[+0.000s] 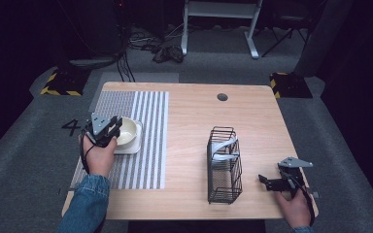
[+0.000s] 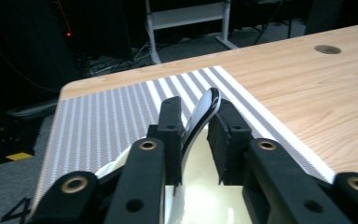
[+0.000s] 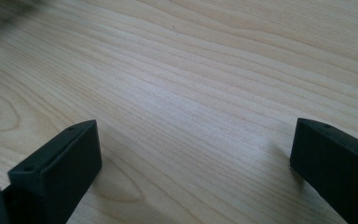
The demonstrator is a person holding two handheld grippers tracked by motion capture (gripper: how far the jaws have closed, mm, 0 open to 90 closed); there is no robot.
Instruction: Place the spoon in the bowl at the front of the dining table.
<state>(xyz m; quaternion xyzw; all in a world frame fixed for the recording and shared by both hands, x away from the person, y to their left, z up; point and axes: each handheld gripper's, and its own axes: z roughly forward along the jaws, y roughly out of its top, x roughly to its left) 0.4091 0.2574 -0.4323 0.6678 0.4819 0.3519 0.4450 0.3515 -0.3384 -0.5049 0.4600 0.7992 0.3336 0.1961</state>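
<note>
Sitting on the striped mat is one round cream bowl, and the bowl rests on one flat white square plate. The bowl is smooth and shiny. The mat is one flat sheet with grey and white stripes and a bumpy woven look, and it covers the left part of the wooden table.

One left gripper is at the bowl's left edge, held by a hand in a blue denim sleeve. In the left gripper view the bowl's thin rim stands up between the two black jaws. The left pad is right against the rim. The right pad is just beside it, and I cannot tell if it presses, so the jaws look loose around the rim, not squeezing hard.

To the right of the bowl, well apart from it, stands one black wire basket. It is a tall box made of thin bars. I can see two pale flat pieces leaning inside it.

Further right of the basket is one right gripper, held low near the table's front edge. Its two blocky black jaws are wide apart with bare wood between them. The table top is light wood with wavy grain, and it has one small round dark hole behind the basket.
</note>
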